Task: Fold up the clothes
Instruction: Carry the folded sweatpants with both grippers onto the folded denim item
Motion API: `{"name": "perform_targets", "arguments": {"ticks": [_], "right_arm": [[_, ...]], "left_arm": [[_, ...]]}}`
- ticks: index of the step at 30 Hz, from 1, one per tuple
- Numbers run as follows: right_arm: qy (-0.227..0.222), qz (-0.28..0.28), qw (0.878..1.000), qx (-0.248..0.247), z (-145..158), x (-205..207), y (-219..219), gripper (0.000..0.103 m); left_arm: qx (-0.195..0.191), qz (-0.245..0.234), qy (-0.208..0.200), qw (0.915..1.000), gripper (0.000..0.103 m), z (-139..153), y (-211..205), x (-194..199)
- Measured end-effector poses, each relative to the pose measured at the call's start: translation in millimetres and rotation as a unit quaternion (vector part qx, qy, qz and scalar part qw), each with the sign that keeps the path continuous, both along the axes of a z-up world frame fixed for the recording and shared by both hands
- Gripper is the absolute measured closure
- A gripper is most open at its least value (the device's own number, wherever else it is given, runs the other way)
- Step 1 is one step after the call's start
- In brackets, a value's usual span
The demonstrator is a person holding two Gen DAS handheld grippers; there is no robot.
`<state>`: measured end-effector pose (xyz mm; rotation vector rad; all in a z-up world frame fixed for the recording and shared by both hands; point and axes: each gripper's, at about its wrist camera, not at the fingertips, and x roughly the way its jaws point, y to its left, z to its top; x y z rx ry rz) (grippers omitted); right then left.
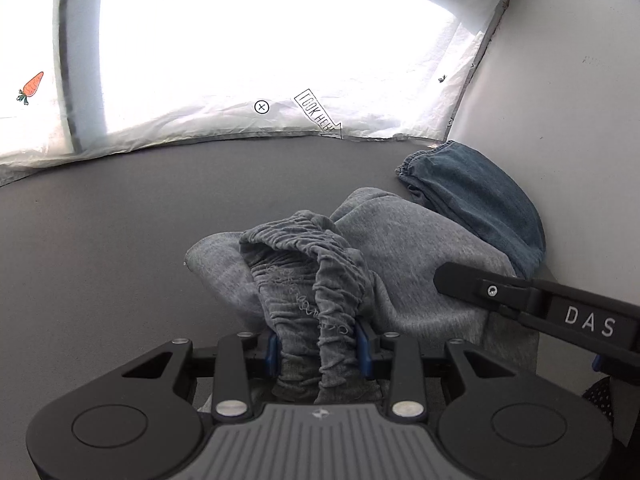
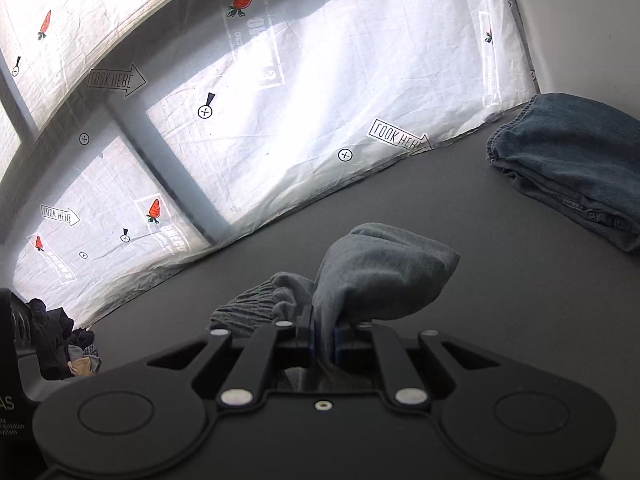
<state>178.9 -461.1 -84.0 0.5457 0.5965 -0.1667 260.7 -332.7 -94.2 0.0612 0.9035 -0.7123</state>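
A: What does the left gripper [image 1: 319,350] have?
B: Its blue pads pinch the gathered waistband of the grey garment [image 1: 392,240], jaws part-open around the bunch; the right gripper [image 2: 325,346], nearly closed, clamps another fold.
A: Where is it?
B: Over the grey table [image 1: 100,240]; folded blue jeans [image 2: 580,152] lie beyond.

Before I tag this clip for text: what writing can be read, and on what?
"LOOK HERE" in arrows: white printed sheet.
"DAS": right gripper finger.
"AS" with smaller blurred lines: left gripper body.
Pale block lettering beside the sheet's carrots: unreadable.
Grey garment and blue garment: none.
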Motion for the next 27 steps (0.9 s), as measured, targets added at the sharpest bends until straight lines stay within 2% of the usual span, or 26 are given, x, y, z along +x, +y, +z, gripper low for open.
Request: {"name": "perform_targets", "arguments": {"ticks": [4, 8, 11, 15, 19, 22, 23, 24, 25, 26, 27], "right_arm": [[-0.025, 0.011, 0.999, -0.025, 9.5, -11.5, -70.4, 0.094], [-0.046, -0.013, 0.998, -0.037, 24.6, -26.8, -141.5, 0.094], [-0.073, -0.041, 0.996, -0.041, 38.8, -38.1, -193.1, 0.094], [-0.096, -0.102, 0.988, -0.06, 48.9, -46.4, -246.9, 0.094], [-0.108, -0.178, 0.976, -0.068, 44.3, -50.7, -291.6, 0.095], [-0.048, -0.228, 0.969, -0.083, 22.5, -38.1, -316.1, 0.092], [-0.006, -0.241, 0.966, -0.095, 9.1, -29.8, -322.6, 0.083], [0.034, -0.252, 0.961, -0.107, -4.0, -22.2, -328.3, 0.078], [0.064, -0.258, 0.956, -0.121, -16.0, -16.9, -331.7, 0.069], [0.094, -0.263, 0.95, -0.137, -28.4, -13.7, -334.7, 0.068], [0.123, -0.268, 0.943, -0.153, -40.7, -10.4, -337.7, 0.068]], "left_arm": [[-0.013, -0.007, -0.018, 0.9997, 0.066, 19.3, -79.6, -8.6], [-0.025, -0.02, -0.03, 0.999, 0.066, 44.5, -166.3, -8.9], [-0.033, -0.054, -0.055, 0.9965, 0.066, 63.4, -227.2, -4.8], [-0.027, -0.119, -0.104, 0.987, 0.066, 84.3, -311.1, 7.9], [-0.017, -0.185, -0.14, 0.9725, 0.066, 89.5, -379.7, 34.5], [0.027, -0.214, -0.151, 0.9648, 0.06, 62.5, -425.0, 60.3], [0.054, -0.217, -0.157, 0.9619, 0.055, 44.6, -437.0, 68.6], [0.084, -0.217, -0.161, 0.9592, 0.054, 25.2, -445.4, 76.1], [0.107, -0.215, -0.16, 0.9576, 0.054, 8.2, -449.2, 81.5], [0.129, -0.212, -0.158, 0.9557, 0.054, -8.8, -452.9, 87.0], [0.147, -0.202, -0.146, 0.9572, 0.054, -24.0, -453.9, 92.8]]}}
